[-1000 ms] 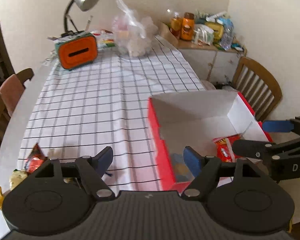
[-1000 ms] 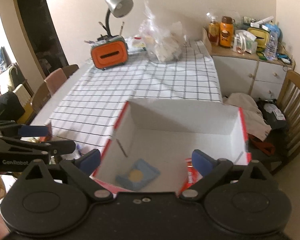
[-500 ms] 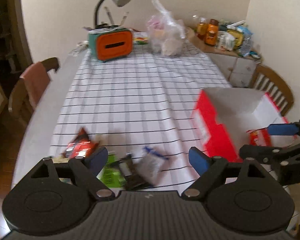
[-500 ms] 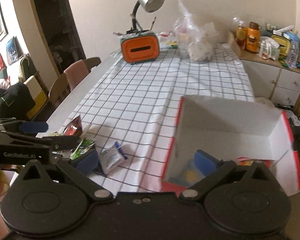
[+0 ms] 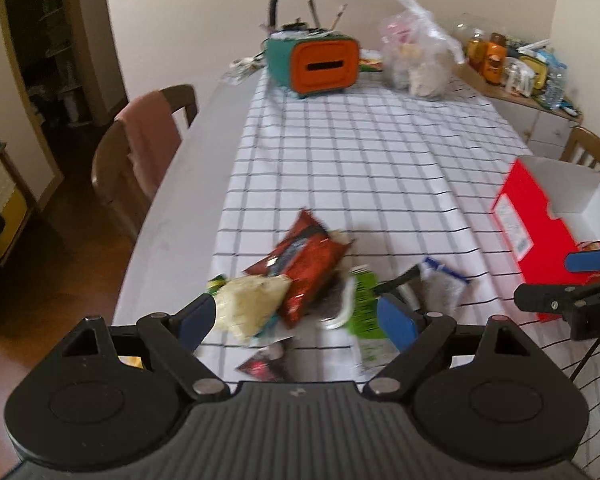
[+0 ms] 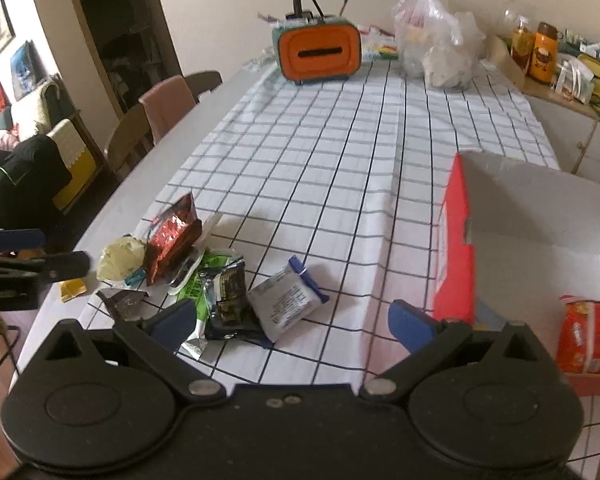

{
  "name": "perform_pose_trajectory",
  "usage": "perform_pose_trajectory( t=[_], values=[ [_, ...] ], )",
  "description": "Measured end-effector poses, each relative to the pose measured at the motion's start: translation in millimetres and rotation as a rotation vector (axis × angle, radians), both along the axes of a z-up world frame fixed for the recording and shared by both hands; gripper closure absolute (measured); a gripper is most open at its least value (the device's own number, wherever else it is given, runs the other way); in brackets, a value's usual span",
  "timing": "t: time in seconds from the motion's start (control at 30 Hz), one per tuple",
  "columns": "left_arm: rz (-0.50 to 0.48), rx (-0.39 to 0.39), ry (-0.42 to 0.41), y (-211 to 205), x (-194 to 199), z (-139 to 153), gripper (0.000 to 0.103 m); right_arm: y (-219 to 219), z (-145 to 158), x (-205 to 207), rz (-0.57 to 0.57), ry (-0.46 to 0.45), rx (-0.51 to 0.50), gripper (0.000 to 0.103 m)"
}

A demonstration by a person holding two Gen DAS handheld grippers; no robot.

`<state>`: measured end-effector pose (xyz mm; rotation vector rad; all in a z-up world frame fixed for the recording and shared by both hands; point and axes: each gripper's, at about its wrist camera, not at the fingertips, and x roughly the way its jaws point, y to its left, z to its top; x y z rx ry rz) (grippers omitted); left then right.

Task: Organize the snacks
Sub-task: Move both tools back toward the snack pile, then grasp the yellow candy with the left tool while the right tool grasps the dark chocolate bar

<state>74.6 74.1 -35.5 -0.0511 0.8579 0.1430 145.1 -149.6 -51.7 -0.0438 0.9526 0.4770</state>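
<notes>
1. The left gripper (image 5: 296, 316) has its jaws spread wide, nothing pressed between the blue pads (image 5: 396, 320).
2. Seen from the left wrist, a pale packet (image 5: 248, 304) lies just ahead of the left jaw, and a red bag (image 5: 304, 264) lies ahead of the gap, overlapping it.
3. A green pack (image 5: 362, 300) sits just ahead of the right jaw of that gripper; a grey sachet (image 5: 440, 284) lies beyond it, to the right.
4. A small dark wrapper (image 5: 262, 362) lies on the cloth (image 5: 360, 168) low in the gap between the left gripper's jaws.
5. The right gripper (image 6: 292, 320) also stands wide open and holds nothing.
6. From the right wrist, the grey sachet (image 6: 286, 300) and a black pack (image 6: 228, 300) lie ahead of the gap, nearer the left jaw.
7. The snack pile, with the red bag (image 6: 172, 240) and pale packet (image 6: 122, 258), lies further off past the left jaw.
8. The red box (image 6: 456, 248) stands ahead of the right jaw, open at the top; an orange pack (image 6: 586, 336) lies inside it, right of that jaw.
9. The left gripper (image 6: 32, 264) shows at the left edge of the right wrist view, beside the pile.
</notes>
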Motion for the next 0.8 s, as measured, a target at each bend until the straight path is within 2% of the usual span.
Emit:
perform_pose_trajectory(
  t=[0.27,0.6,0.8],
  values=[
    [0.099,-0.020,0.049,51,-5,-26,0.015,44,-30,7,0.039,0.024,-0.054,0.002],
    [0.251,-0.039,0.132,112,1,-62,0.015,83,-59,20,0.083,0.067,-0.104,0.012],
    [0.340,-0.078,0.187,142,8,-82,0.015,96,-68,26,0.103,0.084,-0.116,0.021]
  ],
)
